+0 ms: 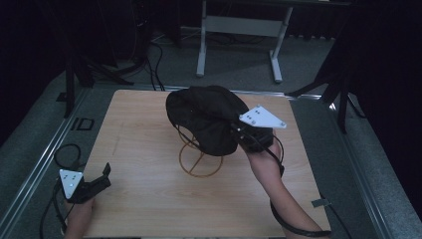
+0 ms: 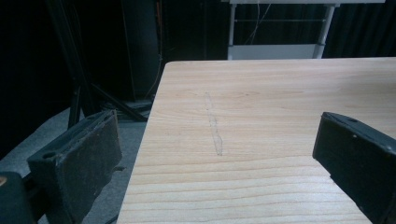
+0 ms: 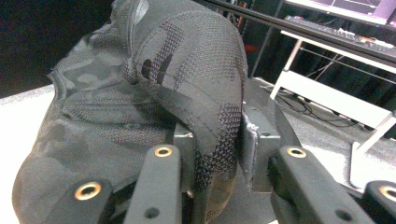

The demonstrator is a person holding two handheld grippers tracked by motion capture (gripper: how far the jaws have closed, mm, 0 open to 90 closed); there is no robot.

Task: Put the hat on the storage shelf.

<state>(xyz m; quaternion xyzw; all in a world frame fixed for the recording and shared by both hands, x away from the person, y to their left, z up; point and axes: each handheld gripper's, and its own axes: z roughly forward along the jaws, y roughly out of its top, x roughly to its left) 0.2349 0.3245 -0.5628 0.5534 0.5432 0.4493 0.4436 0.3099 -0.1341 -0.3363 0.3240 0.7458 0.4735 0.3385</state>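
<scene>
Right tongs [image 1: 244,133] clenched on a black cap [image 1: 206,117]. Right gripper view: both jaws pinch a fold of the cap's [image 3: 140,107] brim/edge fabric, mesh-patterned camo cloth bunched between them.

Cap sits above the middle-rear of the wooden tabletop [image 1: 149,199], draped over a thin wire stand [image 1: 199,162]. The stand's ring base rests flat on the wood, and its upper part is hidden under the cap. Can't tell whether the cap's weight is on the stand or on the tongs.

Right hand [image 1: 261,159] and forearm come in from the lower right, with the cable looping off the tabletop's front right edge. Grey three-cornered plate on top of the right gripper, just beside the cap's right side.

Left tongs [image 1: 97,181] released, near the tabletop's front left corner, well apart from cap and stand. Left gripper view: jaws spread wide, nothing between them; left jaw hangs off the tabletop's [image 2: 261,116] left edge over grey carpet, right jaw over the wood. Faint scuff line in the wood grain ahead.

Background: dark room, white desk frame [image 1: 239,30] beyond the far edge, black tripod legs either side.
</scene>
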